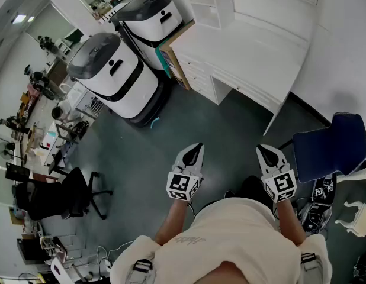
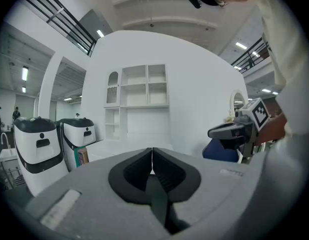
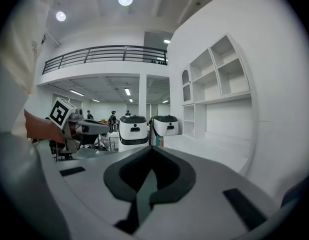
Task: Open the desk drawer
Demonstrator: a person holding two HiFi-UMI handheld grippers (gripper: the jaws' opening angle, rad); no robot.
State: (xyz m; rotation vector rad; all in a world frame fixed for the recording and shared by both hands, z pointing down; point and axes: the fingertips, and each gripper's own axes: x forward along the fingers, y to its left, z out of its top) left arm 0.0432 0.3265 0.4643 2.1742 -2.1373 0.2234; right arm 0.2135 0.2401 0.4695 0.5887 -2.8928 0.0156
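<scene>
A white desk (image 1: 248,61) with drawers (image 1: 202,78) under its left end stands ahead, a white shelf unit (image 2: 137,101) on top of it. All the drawers look shut. My left gripper (image 1: 195,150) is held in the air well short of the desk, its jaws shut with nothing between them. To its right, at the same height, my right gripper (image 1: 264,152) is also shut and empty. In the left gripper view the shut tips (image 2: 152,150) point at the desk. In the right gripper view the tips (image 3: 150,148) point along the desk's front (image 3: 214,151).
Two white-and-black wheeled robots (image 1: 115,76) stand left of the desk, a brown board (image 1: 171,52) between them and it. A blue chair (image 1: 328,147) is at the right, a black office chair (image 1: 58,194) at the left. Grey floor (image 1: 171,123) lies between me and the desk.
</scene>
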